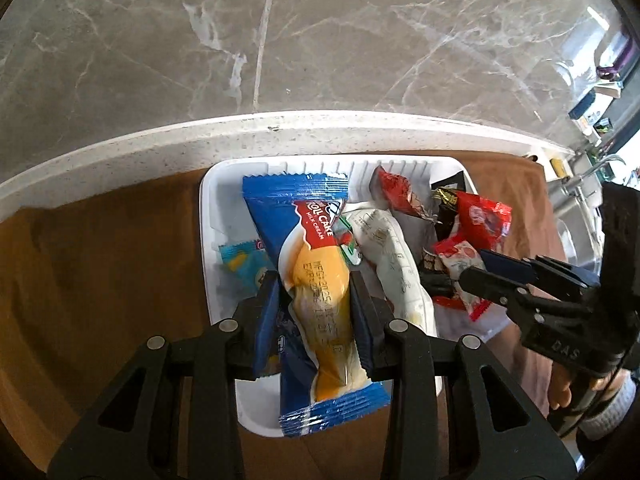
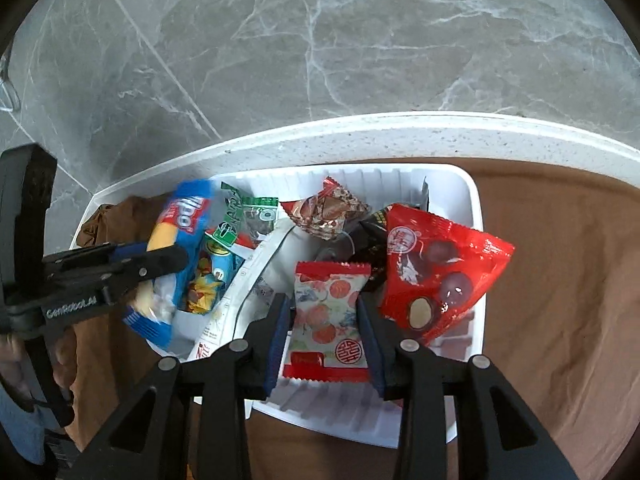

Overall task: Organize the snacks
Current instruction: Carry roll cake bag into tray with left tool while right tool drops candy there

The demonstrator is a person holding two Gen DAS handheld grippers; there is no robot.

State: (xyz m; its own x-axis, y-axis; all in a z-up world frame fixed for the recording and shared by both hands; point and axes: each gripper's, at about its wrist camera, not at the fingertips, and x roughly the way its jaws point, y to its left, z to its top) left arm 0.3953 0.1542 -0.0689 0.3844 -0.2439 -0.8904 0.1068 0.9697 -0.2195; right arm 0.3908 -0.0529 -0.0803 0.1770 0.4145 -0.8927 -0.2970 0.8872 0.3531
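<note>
A white tray full of wrapped snacks sits on a brown cloth. My left gripper is shut on a blue roll cake packet and holds it over the tray; the packet also shows in the right wrist view. My right gripper is shut on a small white-and-red fruit candy packet above the tray; it shows in the left wrist view too. A red chocolate-ball bag lies just right of that packet.
Other snacks in the tray: a white packet, a light blue packet, a green-white packet, a brown-red candy. A white speckled counter edge runs behind the tray, grey marble floor beyond.
</note>
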